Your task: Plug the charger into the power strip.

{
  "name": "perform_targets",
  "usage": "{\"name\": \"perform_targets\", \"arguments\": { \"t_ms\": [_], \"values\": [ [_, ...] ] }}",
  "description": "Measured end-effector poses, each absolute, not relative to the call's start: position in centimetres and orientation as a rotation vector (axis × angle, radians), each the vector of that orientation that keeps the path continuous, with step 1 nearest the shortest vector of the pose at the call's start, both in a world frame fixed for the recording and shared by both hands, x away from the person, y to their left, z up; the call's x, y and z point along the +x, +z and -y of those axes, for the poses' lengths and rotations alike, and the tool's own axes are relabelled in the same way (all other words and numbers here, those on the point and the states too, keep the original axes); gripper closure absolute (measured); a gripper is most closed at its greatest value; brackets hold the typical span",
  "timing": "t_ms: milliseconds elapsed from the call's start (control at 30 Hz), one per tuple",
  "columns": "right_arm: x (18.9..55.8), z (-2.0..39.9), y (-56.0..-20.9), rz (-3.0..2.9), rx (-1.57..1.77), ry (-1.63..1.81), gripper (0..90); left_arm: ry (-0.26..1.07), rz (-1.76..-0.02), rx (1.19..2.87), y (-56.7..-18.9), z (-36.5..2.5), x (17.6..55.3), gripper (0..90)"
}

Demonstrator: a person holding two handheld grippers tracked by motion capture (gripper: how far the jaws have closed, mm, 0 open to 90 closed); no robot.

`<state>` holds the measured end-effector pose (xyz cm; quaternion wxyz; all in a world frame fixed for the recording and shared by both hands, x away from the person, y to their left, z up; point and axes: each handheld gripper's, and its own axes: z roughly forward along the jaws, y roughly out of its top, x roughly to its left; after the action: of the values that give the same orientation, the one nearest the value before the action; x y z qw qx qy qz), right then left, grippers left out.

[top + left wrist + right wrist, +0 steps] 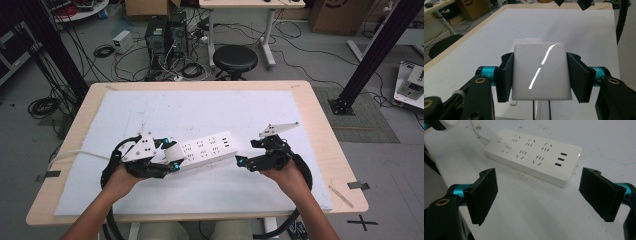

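A white power strip (pixel 207 148) with several sockets and three USB ports lies flat on the white sheet, and it appears again in the right gripper view (pixel 534 155). My left gripper (pixel 170 155) is at its left end, shut on a glossy white charger block (pixel 541 71). The black pads (pixel 505 77) press the block's two sides. In the high view the block (pixel 175 151) sits right at the strip's left end; whether they touch I cannot tell. My right gripper (pixel 247 153) stands open just off the strip's right end, nothing between its pads (pixel 485 195).
A white sheet (pixel 200 110) covers most of the wooden table (pixel 320 130). The strip's white cable (pixel 479 135) runs off toward the left edge (pixel 82 154). Beyond the table are a black stool (pixel 235 60), computer cases and floor cables.
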<state>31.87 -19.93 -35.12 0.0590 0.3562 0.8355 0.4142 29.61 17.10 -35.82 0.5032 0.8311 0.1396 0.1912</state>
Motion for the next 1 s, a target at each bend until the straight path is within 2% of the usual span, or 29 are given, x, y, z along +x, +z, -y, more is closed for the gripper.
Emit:
{"name": "perform_targets", "arguments": {
  "t_ms": [233, 1000],
  "values": [
    [32.3, 18.6, -34.8, -2.611, 1.107, 1.416, 15.7, 0.461, -0.288, 2.021, -35.9, -16.3, 29.5, 42.6],
    [33.8, 14.7, -34.9, -2.828, 1.248, 1.547, 15.8, 0.473, -0.155, 2.062, -36.3, -14.0, 29.5, 42.6]
  ]
}}
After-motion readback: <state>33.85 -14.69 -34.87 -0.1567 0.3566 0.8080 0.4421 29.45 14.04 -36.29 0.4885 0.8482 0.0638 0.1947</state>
